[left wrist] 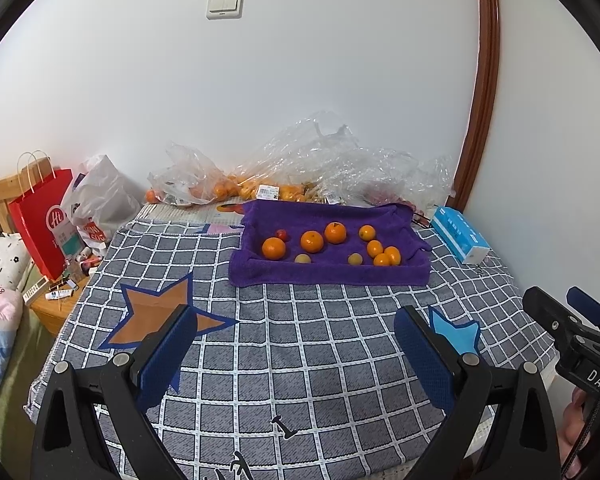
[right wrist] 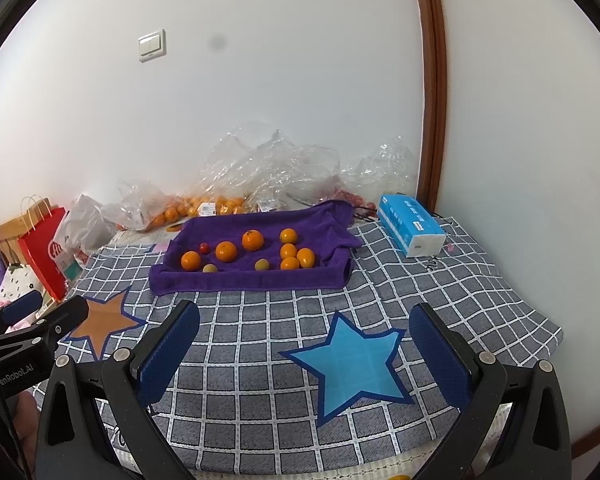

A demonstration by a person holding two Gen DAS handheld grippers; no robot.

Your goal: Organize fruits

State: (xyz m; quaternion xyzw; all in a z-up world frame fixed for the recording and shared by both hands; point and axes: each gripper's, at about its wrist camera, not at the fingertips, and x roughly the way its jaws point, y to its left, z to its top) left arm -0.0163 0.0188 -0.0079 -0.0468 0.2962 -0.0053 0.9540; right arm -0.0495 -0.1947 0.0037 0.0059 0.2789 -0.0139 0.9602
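Note:
A tray covered with a purple towel (left wrist: 328, 274) (right wrist: 240, 280) sits at the far side of the checked tablecloth. On it lie three oranges (left wrist: 311, 241) (right wrist: 225, 251), a small red tomato (left wrist: 281, 234) (right wrist: 204, 247), two small yellow-green fruits (left wrist: 302, 259) (right wrist: 262, 265) and several kumquats (left wrist: 382, 258) (right wrist: 296, 256). My left gripper (left wrist: 296, 344) is open and empty, well short of the tray. My right gripper (right wrist: 306, 344) is open and empty, above a blue star patch (right wrist: 352, 364).
Clear plastic bags of oranges (left wrist: 216, 188) (right wrist: 204, 206) lie behind the tray against the wall. A blue tissue pack (left wrist: 460, 238) (right wrist: 412, 224) lies right of the tray. A red paper bag (left wrist: 40, 216) stands at the left. An orange star patch (left wrist: 156, 312) marks the cloth.

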